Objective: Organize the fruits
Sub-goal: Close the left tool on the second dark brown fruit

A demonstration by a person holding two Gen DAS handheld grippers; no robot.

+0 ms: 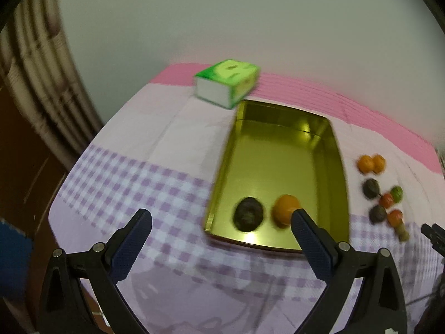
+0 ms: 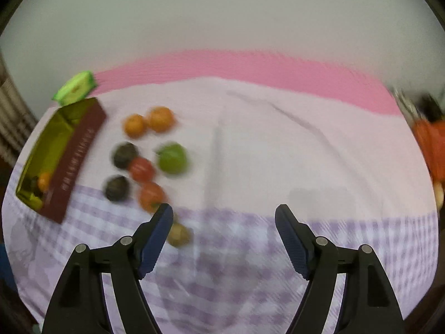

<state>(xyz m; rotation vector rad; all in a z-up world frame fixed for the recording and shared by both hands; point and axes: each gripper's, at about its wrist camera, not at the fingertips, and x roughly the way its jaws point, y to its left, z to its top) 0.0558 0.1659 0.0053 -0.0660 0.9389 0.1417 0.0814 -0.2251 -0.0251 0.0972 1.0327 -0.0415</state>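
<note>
A gold tin tray point(image 1: 328, 150) lies on the cloth and holds a dark fruit point(image 1: 248, 215) and an orange point(image 1: 285, 208) at its near end. My left gripper point(image 1: 221, 217) hangs open over the cloth just left of the tray's near end, nothing between its fingers. In the right wrist view the tray point(image 2: 83, 144) is at the left. Beside it lie two oranges point(image 2: 148, 122), a green fruit point(image 2: 172, 158), two dark fruits point(image 2: 125, 154), two red fruits point(image 2: 141, 169) and a brownish one point(image 2: 179, 235). My right gripper point(image 2: 224, 211) is open and empty, right of the fruits.
A green tissue box point(image 1: 226, 82) stands behind the tray near the pink strip of cloth. Orange-red objects point(image 2: 431, 144) sit at the table's right edge. A dark wooden piece and a curtain lie off the table's left side point(image 1: 30, 139).
</note>
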